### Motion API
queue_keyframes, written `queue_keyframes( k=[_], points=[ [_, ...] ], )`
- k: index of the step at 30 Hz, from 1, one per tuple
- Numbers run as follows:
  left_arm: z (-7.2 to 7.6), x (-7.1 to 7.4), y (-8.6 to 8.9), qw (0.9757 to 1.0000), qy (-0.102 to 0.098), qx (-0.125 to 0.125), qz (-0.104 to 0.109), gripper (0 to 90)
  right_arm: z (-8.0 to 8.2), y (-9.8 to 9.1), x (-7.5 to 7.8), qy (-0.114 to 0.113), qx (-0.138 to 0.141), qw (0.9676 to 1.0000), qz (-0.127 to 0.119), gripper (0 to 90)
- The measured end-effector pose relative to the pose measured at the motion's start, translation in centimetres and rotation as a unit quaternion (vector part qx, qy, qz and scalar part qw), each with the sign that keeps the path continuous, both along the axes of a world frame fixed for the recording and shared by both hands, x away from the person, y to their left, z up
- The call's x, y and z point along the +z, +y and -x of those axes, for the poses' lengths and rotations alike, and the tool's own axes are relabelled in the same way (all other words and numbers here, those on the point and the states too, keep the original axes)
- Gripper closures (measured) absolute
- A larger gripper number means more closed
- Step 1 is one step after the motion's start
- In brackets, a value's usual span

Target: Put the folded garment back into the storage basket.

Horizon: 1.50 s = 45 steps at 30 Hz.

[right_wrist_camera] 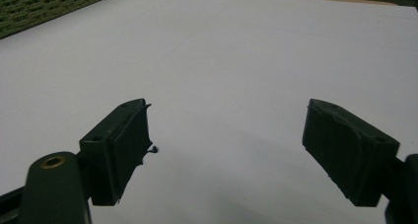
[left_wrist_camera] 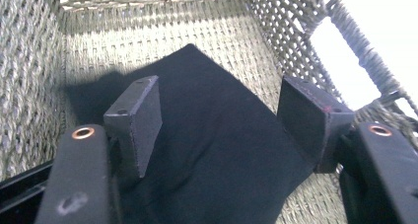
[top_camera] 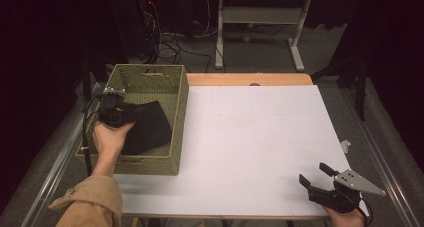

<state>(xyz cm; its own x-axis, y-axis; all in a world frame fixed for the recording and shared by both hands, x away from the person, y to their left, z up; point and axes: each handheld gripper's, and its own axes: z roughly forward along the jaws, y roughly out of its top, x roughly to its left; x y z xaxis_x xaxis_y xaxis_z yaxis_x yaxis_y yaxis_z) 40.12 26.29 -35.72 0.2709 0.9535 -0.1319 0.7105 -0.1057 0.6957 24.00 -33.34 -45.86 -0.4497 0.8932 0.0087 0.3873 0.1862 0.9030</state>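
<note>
While parked over the basket [top_camera: 150, 79] at about 9 o'clock on the table [top_camera: 260, 137], left gripper [top_camera: 116, 118] pointing down into it, jaws spread, nothing pinched. Black cloth [top_camera: 147, 127] lying flat on basket floor, directly under the gripper, pads clear of it. Seen from the left gripper view: cloth [left_wrist_camera: 217, 145] between and below the two pads [left_wrist_camera: 143, 120], one corner pointing to 12 o'clock toward the far woven wall, basket handle cutout at 2 o'clock. Cloth not lifted, not bunched, resting loose against the bottom weave [left_wrist_camera: 148, 41]. Left hand [top_camera: 107, 137] wrapped around gripper body, tan sleeve [top_camera: 92, 199] entering from 7 o'clock. Right gripper [top_camera: 314, 174] down at 5 o'clock near table's near edge, well apart from basket, jaws also spread wide, holding nothing. Confirmed in right gripper view: both pads [right_wrist_camera: 123, 145] apart over bare white tabletop [right_wrist_camera: 236, 61], basket edge just visible at 10 o'clock. Grey three-cornered plate on top of right gripper, pointing to 4 o'clock. Small scrap [top_camera: 345, 145] off table edge at 3 o'clock, too small to identify.
</note>
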Motion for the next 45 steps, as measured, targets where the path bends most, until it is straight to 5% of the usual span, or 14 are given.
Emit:
queue_keyframes(
  k=[19,45],
  points=[
    [4.0,0.8,0.1,0.9980,-0.045,-0.042,0.014,30.6,0.0,0.0,0.0,0.001,-0.003,1.0000,-0.002,18.7],
    [8.4,-0.1,0.8,0.9957,-0.072,-0.057,0.012,30.6,0.0,0.0,0.0,0.000,-0.004,1.0000,-0.002,18.8]
  ],
)
